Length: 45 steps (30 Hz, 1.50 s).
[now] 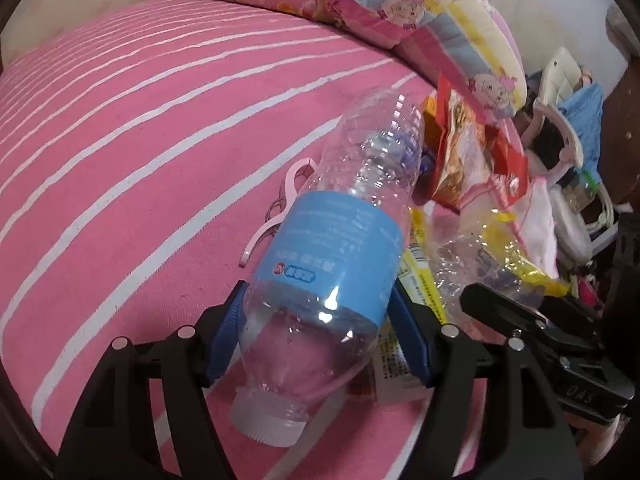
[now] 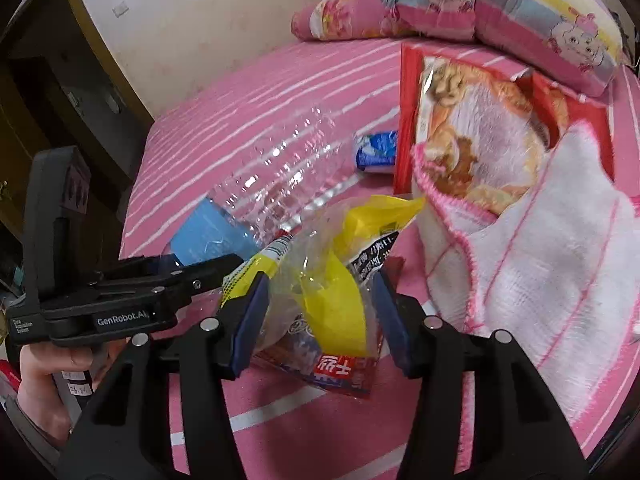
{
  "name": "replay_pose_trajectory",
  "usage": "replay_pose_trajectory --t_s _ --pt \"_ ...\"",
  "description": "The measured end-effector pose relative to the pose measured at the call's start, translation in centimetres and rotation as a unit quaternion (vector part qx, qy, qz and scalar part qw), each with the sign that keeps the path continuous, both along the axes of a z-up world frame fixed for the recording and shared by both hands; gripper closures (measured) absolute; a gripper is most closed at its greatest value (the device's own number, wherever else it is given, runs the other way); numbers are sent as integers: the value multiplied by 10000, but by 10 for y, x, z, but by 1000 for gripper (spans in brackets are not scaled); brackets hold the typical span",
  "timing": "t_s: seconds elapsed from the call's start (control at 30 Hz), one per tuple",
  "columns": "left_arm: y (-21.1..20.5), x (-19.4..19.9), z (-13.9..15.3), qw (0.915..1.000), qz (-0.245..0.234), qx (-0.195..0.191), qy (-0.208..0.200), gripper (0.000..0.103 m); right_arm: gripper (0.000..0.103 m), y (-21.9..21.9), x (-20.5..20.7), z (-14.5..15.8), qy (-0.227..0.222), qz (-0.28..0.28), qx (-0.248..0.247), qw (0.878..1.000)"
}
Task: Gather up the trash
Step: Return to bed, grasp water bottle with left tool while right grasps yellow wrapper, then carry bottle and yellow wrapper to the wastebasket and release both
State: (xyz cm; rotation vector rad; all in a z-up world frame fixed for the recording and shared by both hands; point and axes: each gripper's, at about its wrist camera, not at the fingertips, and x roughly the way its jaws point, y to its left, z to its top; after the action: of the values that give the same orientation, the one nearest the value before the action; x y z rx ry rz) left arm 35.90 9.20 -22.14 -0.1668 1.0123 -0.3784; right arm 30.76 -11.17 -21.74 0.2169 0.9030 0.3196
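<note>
Both grippers clamped on trash above the pink striped bed.

Left wrist view: left gripper [image 1: 316, 340] has its blue-padded jaws closed on a clear plastic bottle [image 1: 340, 248], held at the lower edge of its light-blue label [image 1: 340, 240]; label print is too blurred to read. Bottle's long axis runs along the fingers, white cap [image 1: 266, 420] toward the camera, base pointing away and up-right. Right gripper's body reads "OAS". Right wrist view: right gripper [image 2: 320, 312] has its jaws closed on a crumpled clear-and-yellow wrapper [image 2: 324, 280] with red Chinese print, not legible. Left gripper's body reads "GenRobot.AI". Just beyond lie a red snack bag [image 2: 460, 120], a white pink-edged cloth [image 2: 552, 260] and a small blue packet [image 2: 376, 150] on the bed [image 2: 260, 92].
</note>
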Motion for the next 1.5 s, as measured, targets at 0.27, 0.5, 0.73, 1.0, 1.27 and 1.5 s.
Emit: replay_pose_trajectory --t_s 0.27,0.5,0.73,1.0,1.27,1.5 --pt "17 -25 23 9977 467 -420 -265 37 49 -3 -29 25 -452 64 -92 9989" --pt "28 -72 54 9887 948 -941 -674 39 49 -8 -58 51 -815 168 -85 9965" --pt "24 -113 68 9778 1339 -1355 -869 39 49 -24 -81 67 -927 90 14 9957" --pt "17 -147 80 9691 1463 -1828 -776 39 49 -47 -112 92 -1070 64 172 9941" --pt "-26 -183 119 9647 1164 -2185 -901 39 49 -90 -158 133 -1363 -102 284 9902" --pt "-95 -207 139 9657 638 -2378 -825 39 49 -156 -215 155 -1527 -550 175 9866"
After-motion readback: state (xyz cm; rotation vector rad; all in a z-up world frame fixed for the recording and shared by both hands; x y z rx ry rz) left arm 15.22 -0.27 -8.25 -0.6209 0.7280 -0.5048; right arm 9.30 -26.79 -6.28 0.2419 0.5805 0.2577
